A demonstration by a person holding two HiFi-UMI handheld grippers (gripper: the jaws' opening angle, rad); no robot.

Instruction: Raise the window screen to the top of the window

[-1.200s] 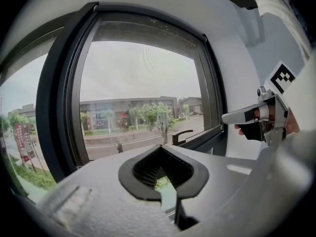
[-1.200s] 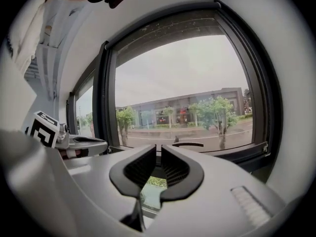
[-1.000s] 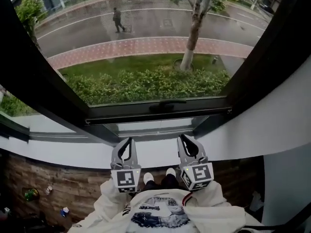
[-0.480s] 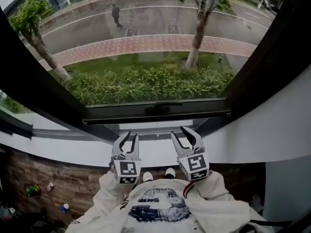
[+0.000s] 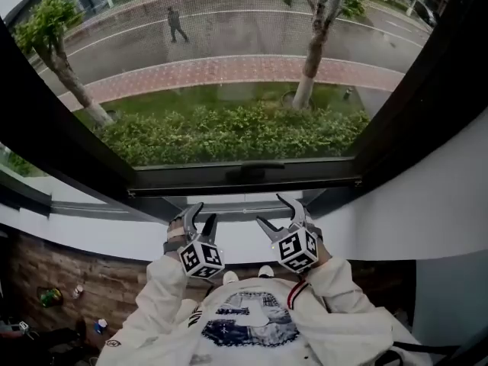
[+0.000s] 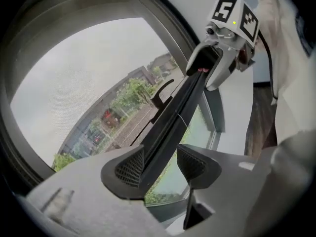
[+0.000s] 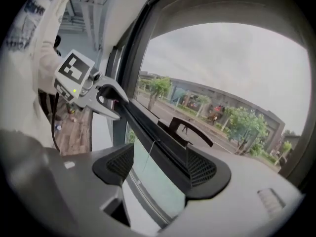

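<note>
Window screen [image 5: 229,29] down over the pane; its dark bottom bar [image 5: 191,180] and handle [image 5: 252,171] sit low, near the sill. I hold left gripper [image 5: 204,215] and right gripper [image 5: 272,210] side by side just below that bar. Both sets of jaws are opening, gripping nothing. The bar shows through each gap.

Arms in a white left sleeve [image 5: 162,292] and right sleeve [image 5: 339,290] reach forward side by side from the near edge, carrying the left tongs [image 5: 203,215] and right tongs [image 5: 272,211]. Both tongs point toward the far side and slightly downward, each rolled to a slant. Their jaws are opening, with nothing gripped between them.
</note>
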